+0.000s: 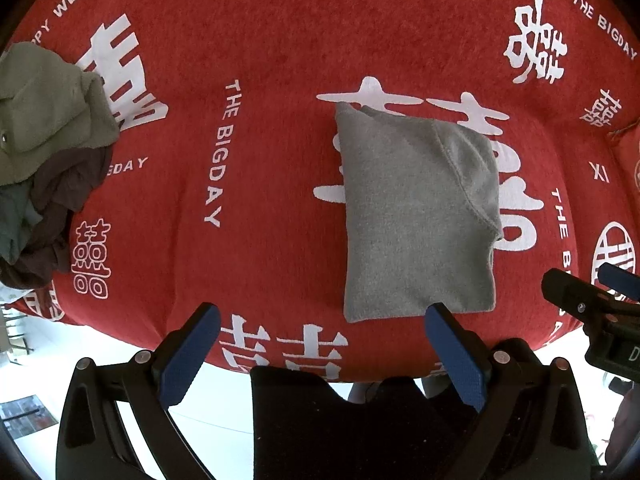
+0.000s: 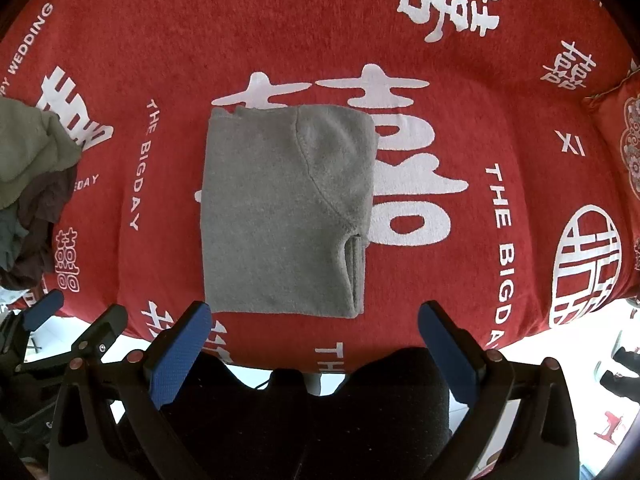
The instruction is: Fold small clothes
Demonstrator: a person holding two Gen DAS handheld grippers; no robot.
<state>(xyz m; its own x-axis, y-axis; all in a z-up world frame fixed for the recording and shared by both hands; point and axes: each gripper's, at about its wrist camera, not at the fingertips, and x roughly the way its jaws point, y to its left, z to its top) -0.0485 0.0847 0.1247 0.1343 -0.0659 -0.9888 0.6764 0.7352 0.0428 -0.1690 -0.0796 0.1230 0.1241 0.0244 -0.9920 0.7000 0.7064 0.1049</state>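
1. On my red cloth [image 1: 272,160], white "THE BIGDAY" runs vertically left of centre in the frame.
2. "THE BIGDAY" repeats at upper right and right edge.
3. Upper left reads "PPY WEDDI", cut off.
4. "XI" stands at right.
5. White double-happiness characters are scattered across it.

Grey garment on a red cloth printed in white.

The folded garment [image 1: 416,216] [image 2: 284,208] is plain mid-grey fleece, with seams stitched in the same grey. Under it the cloth [image 1: 272,40] [image 2: 240,20] is deep red, patterned all over with white Chinese double-happiness characters, round white emblems and white English lettering such as "THE BIGDAY" and "WEDDING". The pile of clothes [image 1: 44,140] [image 2: 32,168] at the side shows olive green on top, dark brown beneath and a bit of dull teal. Both the left gripper [image 1: 322,348] and the right gripper [image 2: 314,344] have black frames and blue textured pads [image 1: 192,356] [image 2: 180,356].
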